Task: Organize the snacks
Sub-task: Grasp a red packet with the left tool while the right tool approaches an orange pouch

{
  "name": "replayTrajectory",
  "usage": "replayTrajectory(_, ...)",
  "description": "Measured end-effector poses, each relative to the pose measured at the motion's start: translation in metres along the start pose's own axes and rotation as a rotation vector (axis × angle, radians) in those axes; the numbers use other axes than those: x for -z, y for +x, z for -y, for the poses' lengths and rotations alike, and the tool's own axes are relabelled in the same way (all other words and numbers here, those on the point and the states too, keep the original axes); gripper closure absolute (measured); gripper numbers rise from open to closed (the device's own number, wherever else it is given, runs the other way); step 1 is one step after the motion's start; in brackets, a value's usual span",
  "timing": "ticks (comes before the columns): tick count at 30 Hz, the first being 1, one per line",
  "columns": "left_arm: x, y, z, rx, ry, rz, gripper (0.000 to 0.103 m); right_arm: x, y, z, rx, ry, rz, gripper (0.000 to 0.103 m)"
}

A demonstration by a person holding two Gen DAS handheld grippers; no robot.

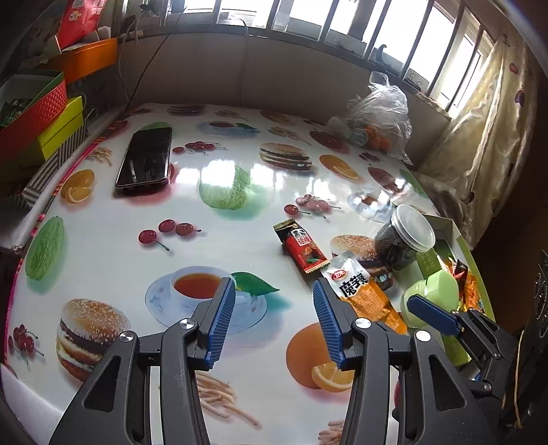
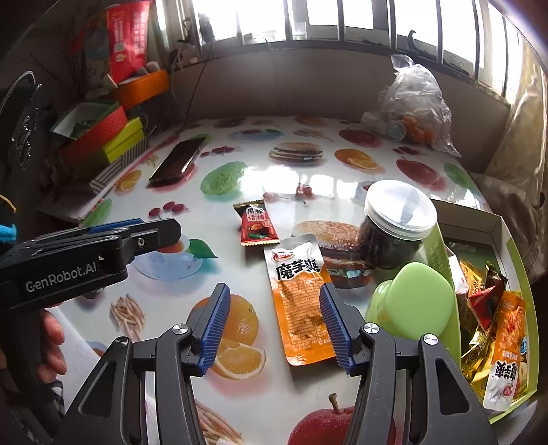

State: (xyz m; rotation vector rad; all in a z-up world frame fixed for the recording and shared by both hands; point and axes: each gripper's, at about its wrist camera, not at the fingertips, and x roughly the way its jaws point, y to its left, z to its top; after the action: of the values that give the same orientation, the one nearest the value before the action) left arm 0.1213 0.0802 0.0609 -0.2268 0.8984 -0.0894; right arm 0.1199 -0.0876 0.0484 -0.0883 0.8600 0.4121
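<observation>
The green box (image 2: 503,236) at the right edge of the surface (image 2: 260,397) already holds several wrappers, so I judge the loose snacks belong there. The orange konjac packet (image 2: 298,304) lies flat just ahead of my right hand-held gripper (image 2: 274,328), whose jaws gape empty, tilted down toward it. My left hand-held gripper (image 1: 274,325) hangs half-spread, gripping nothing, over bare surface; the red plum packet (image 1: 303,248) lies beyond.

Bright window (image 1: 342,20) backlight glares off the tablecloth (image 1: 219,171); fisheye edges curve darkly.
</observation>
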Motion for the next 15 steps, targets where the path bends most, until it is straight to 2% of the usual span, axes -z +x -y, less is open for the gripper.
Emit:
replayTrajectory(6,0.000,0.009,-0.011,-0.006,-0.020,-0.018,0.054,-0.011,0.031,-0.003,0.030,-0.071,-0.113,0.048)
replayTrajectory(15,-0.001,0.018,-0.021,-0.012,-0.037,-0.037,0.054,-0.026,0.064,-0.010,0.173,-0.229,-0.242,0.047)
